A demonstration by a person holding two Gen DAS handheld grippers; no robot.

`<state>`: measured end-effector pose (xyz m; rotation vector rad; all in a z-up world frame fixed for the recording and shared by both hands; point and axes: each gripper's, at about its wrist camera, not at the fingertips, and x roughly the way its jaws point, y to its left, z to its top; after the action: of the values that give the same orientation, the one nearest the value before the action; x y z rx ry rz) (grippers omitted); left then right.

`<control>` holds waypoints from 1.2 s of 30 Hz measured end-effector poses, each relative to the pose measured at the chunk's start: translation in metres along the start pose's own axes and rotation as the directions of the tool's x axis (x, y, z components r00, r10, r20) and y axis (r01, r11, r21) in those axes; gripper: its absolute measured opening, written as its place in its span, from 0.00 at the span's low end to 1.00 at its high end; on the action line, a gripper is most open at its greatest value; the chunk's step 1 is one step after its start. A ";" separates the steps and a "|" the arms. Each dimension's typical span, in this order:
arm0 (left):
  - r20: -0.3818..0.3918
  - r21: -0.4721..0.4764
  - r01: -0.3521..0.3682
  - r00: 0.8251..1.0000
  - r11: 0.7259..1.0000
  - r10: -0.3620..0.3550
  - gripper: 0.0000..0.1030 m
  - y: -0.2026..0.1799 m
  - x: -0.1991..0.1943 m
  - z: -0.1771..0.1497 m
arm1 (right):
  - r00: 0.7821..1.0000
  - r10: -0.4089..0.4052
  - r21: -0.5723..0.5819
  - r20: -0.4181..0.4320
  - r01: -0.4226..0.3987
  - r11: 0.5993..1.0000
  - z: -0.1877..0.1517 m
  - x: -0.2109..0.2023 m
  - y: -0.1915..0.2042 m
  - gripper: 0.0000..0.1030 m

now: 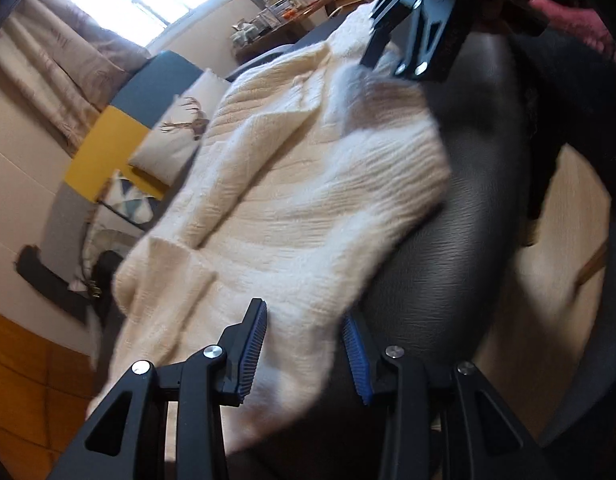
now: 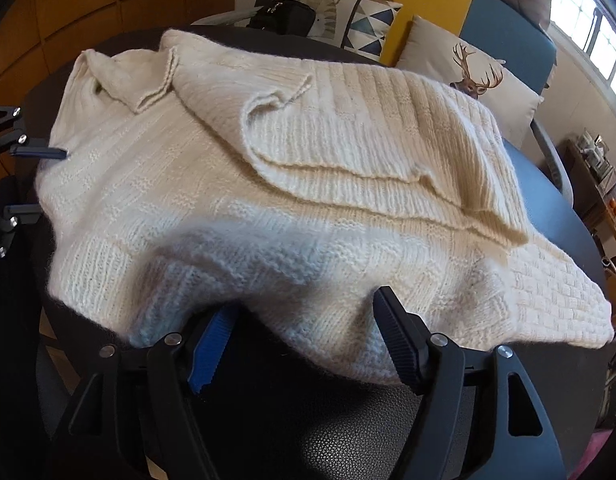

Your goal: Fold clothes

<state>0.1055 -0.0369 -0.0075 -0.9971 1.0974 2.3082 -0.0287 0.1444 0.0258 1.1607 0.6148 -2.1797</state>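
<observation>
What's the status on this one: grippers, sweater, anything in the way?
Left gripper open at sweater edge. Right gripper open, straddling near hem. Sweater partly folded on dark table. Nothing blocking.

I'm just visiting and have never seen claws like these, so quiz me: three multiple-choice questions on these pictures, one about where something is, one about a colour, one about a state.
1. Where does the sweater lie?
A. on a dark round table
B. on the wooden floor
C. in a basket

2. What colour is the sweater?
A. navy
B. cream
C. red

3. How does the right claw stand?
A. shut tight on a sleeve
B. open, at the sweater's near edge
C. out of sight

Answers:
1 A: the dark table shows all round the knit.
2 B: the knit is cream in both views.
3 B: its fingers stand wide apart with the edge of the sweater between them. The left claw is open too.
</observation>
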 end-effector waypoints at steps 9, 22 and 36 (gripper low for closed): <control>0.000 -0.038 -0.145 0.989 0.989 0.145 0.42 0.004 0.015 0.003 | 1.000 0.027 0.057 0.012 -0.027 0.998 0.000 0.003 -0.005 0.71; 0.018 -0.230 -0.230 0.970 0.946 0.241 0.33 0.003 0.022 -0.003 | 0.995 0.004 0.003 0.098 -0.004 1.000 -0.002 0.001 0.011 0.48; -0.046 -0.507 -0.184 0.981 0.842 0.187 0.07 0.025 0.026 -0.005 | 0.989 0.122 0.276 0.080 -0.140 0.951 -0.010 -0.012 -0.029 0.37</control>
<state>0.0748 -0.0548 -0.0162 -1.1011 0.5979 2.8439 -0.0381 0.1748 0.0343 1.2322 0.1966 -2.2282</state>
